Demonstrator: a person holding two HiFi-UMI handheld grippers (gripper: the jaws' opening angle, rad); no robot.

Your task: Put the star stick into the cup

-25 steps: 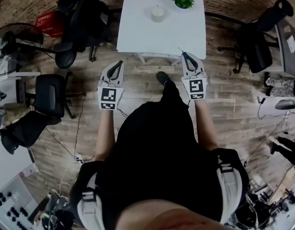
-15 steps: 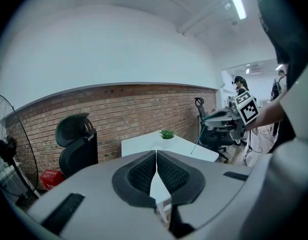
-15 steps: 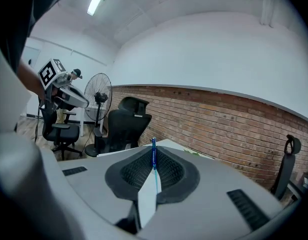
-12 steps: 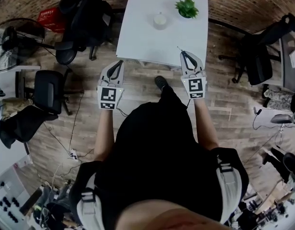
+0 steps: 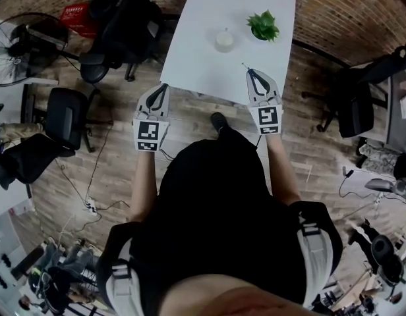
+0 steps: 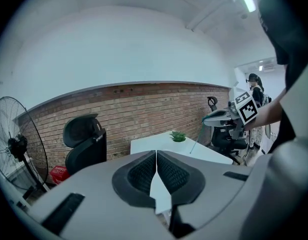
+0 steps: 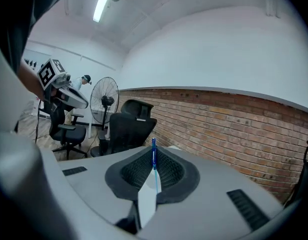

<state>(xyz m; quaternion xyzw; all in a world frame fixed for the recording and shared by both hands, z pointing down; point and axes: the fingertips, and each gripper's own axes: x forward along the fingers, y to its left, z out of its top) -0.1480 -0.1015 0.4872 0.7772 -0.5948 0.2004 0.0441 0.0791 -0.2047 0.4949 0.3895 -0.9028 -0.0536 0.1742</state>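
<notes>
Since a second ago we're closing on the table [image 5: 190, 58]. The cup [image 5: 223, 39] and plant [image 5: 263, 26] have slid down the head view, the top is reading skewed, and the right gripper [image 5: 251, 73] tip is now overlapping the near edge.

The right gripper is pinching the star stick [image 7: 153, 151], jaws pressed onto it. The blue shaft is standing up out of the pads, its tip poking forward over the table edge. The left gripper [image 5: 165, 87] is carrying nothing, jaws pressed together, tip sitting at the table's near left corner.

The cup is standing mid-table, well ahead of the stick, with the plant near it on the right and bare tabletop between the edge and the cup.

Office chairs [image 5: 117, 18] are crowding the table's left side. Another chair [image 5: 358, 97] is sitting to the right and a fan [image 5: 18, 48] far left.

Both forearms are reaching forward in parallel, with the grippers tipping slightly down.

The stick's star end is too small to make out. Our torso is covering the floor below.
</notes>
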